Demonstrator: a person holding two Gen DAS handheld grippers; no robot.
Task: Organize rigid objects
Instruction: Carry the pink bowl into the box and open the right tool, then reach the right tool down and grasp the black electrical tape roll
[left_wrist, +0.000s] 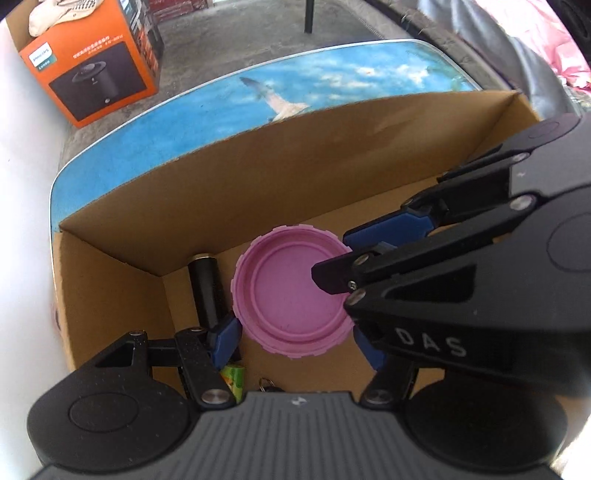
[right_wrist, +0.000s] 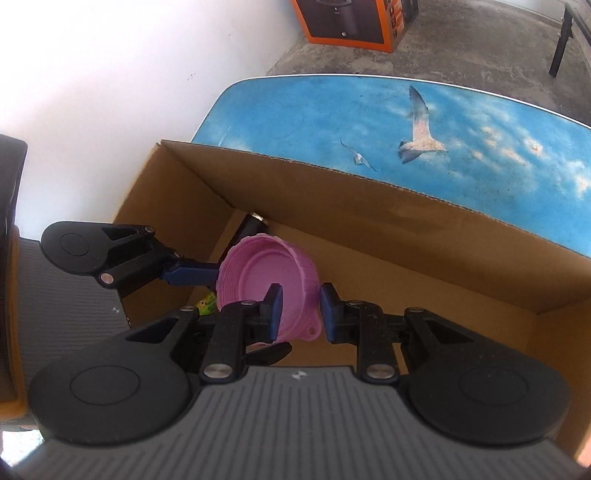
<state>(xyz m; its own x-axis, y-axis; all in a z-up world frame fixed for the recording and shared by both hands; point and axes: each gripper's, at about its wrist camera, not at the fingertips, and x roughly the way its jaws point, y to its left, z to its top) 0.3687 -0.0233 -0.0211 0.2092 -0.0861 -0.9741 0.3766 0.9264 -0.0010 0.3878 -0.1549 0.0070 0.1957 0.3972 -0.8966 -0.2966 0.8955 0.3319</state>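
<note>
A round pink lid hangs inside an open cardboard box, hollow side up and held from two sides. My left gripper spans its full width, with a blue pad pressed on each side of the ribbed edge. My right gripper reaches in from the right and pinches the lid's rim. In the right wrist view the lid is tilted, its wall is between the pads of my right gripper, and one left finger touches its far side.
On the floor of the box lie a black cylinder, a green packet and a small key ring. The box stands on a blue sky-print table. An orange carton sits on the concrete floor beyond.
</note>
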